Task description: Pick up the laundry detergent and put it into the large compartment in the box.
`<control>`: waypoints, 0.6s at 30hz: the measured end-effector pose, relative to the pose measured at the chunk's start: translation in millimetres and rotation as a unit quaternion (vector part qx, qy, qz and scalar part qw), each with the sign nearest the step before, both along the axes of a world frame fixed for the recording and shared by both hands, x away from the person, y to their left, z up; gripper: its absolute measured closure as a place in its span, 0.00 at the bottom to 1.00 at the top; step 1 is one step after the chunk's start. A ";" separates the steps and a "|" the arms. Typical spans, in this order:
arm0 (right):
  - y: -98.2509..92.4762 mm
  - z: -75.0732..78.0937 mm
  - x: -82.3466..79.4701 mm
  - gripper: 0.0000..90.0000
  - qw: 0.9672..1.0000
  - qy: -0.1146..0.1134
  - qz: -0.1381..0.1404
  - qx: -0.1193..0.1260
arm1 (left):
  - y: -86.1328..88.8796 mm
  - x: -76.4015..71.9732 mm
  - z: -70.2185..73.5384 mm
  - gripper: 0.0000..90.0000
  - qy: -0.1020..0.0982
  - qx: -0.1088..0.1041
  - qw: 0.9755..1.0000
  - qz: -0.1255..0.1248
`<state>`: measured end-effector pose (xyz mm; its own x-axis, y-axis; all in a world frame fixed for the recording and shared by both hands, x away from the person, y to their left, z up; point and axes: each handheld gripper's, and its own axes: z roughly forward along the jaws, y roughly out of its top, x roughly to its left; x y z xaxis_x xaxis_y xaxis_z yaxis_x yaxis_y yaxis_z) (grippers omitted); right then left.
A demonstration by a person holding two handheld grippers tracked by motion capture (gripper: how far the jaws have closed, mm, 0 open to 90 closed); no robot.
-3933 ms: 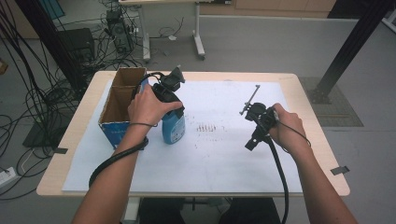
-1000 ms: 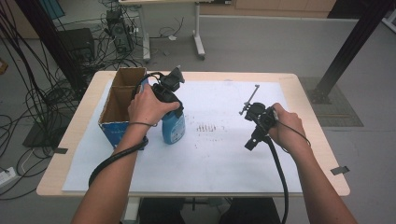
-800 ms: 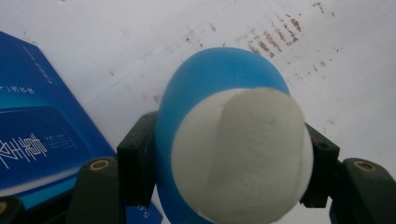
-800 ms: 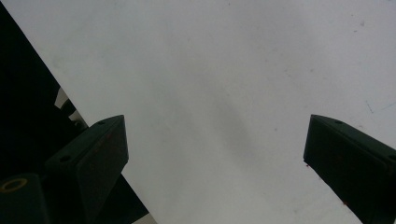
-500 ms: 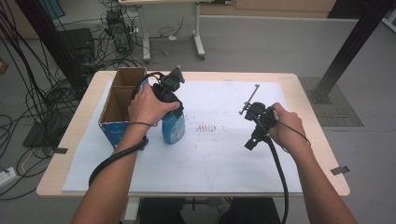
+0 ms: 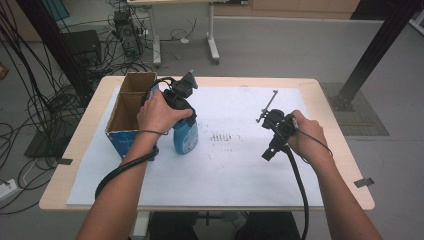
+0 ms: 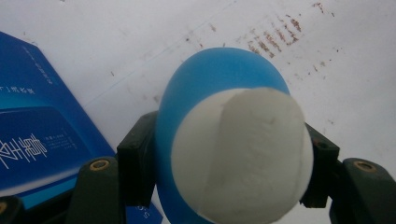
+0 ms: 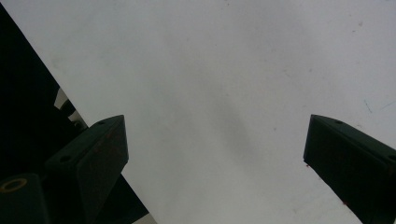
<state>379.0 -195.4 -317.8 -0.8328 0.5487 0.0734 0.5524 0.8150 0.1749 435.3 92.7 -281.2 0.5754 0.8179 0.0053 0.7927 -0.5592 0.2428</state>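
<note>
A blue bottle (image 6: pixel 185 138) with a white cap stands upright on the white paper sheet (image 6: pixel 235 170), right beside a cardboard box (image 6: pixel 126 109). My left gripper (image 6: pixel 182 118) comes down on it from above and is shut on its upper part. In the left gripper view the bottle (image 7: pixel 219 88) sits between the two black jaws, both pads pressed against its sides, with my left gripper (image 7: pixel 224 170) around it. My right gripper (image 6: pixel 268 152) is held over the paper at the right, well apart from the bottle. In the right gripper view my right gripper (image 8: pixel 215 154) stands open with nothing between its jaws.
The open box has a blue printed front (image 7: pixel 42 135) and stands at the table's left. A patch of brownish marks (image 6: pixel 222 136) lies on the paper between the hands. Cables and table legs are on the floor beyond the far edge.
</note>
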 end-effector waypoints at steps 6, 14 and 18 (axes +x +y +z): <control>-0.4 -0.3 0.3 0.07 1.000 0.001 -0.002 0.000 | -0.4 -0.2 0.0 0.41 -0.001 0.001 1.000 0.000; -3.3 2.4 0.9 0.07 1.000 0.000 -0.005 -0.002 | -1.3 0.2 0.4 0.41 -0.002 0.004 1.000 -0.003; -4.3 3.0 1.2 0.07 1.000 -0.001 -0.007 -0.003 | -1.5 0.8 0.9 0.42 0.001 0.005 1.000 -0.002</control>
